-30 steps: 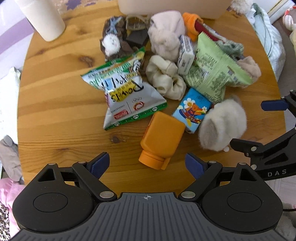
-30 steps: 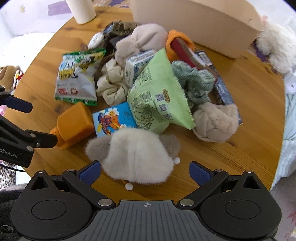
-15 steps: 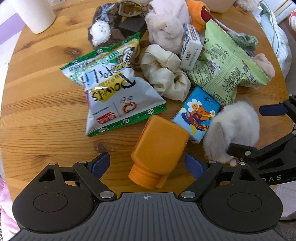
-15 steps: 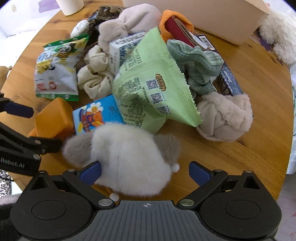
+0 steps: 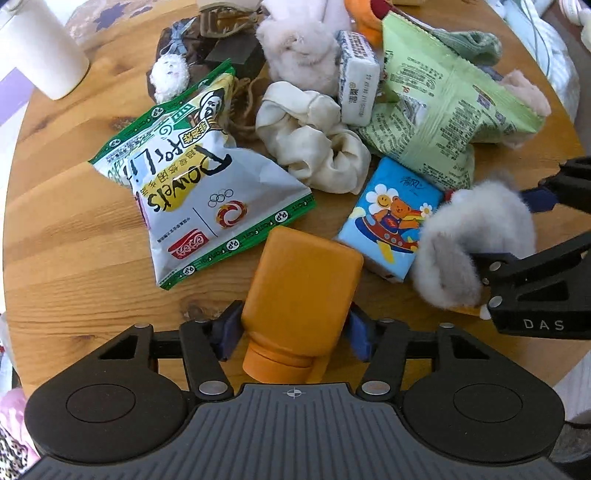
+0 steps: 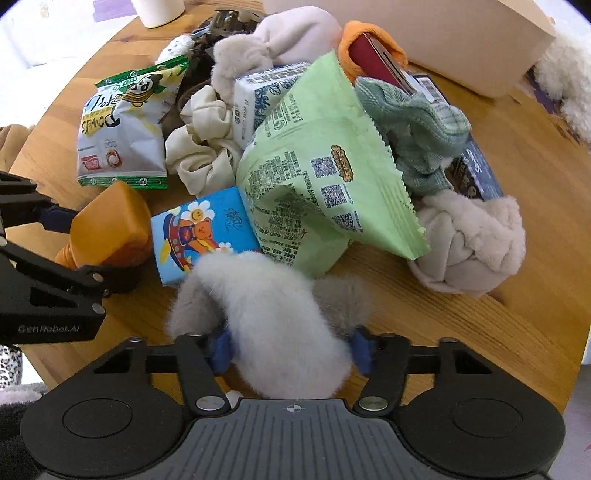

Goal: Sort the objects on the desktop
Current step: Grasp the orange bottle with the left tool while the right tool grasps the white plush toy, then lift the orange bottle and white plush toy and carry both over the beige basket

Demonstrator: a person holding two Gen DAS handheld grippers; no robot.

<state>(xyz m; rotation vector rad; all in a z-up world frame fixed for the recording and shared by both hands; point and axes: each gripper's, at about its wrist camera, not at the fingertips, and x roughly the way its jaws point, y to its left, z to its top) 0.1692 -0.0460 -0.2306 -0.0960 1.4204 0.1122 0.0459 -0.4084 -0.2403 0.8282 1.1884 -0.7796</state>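
Round and wooden, the counter (image 5: 74, 229) is carrying a loose heap of snacks, soft fabric things and small packs, with a beige box (image 6: 424, 33) waiting at its far edge. Both pairs of tongs are working the near side of the heap at once, so the step in hand is a double pick-up.

The left tongs (image 5: 293, 330) have just been closing, and their blue pads are now pressing both flanks of the squat orange plastic bottle (image 5: 303, 280), which is lying on its side with its cap toward the camera, just beside the blue cartoon-bear tissue pack (image 5: 391, 218) and the white-and-green snack bag (image 5: 199, 195).

The right tongs (image 6: 291, 349) have likewise just been closing; their pads are sinking into the fluffy grey-white plush toy (image 6: 273, 314), which is resting on the wood against the tissue pack and the pale green snack pouch (image 6: 317, 177).

Neither thing appears lifted yet. Judging from this, the next move is calling for a straight rise with firm grips, since the plush is compressing and could slip, and the bottle is touching its neighbours and could drag them. After that, each item is needing its own destination, possibly the box.
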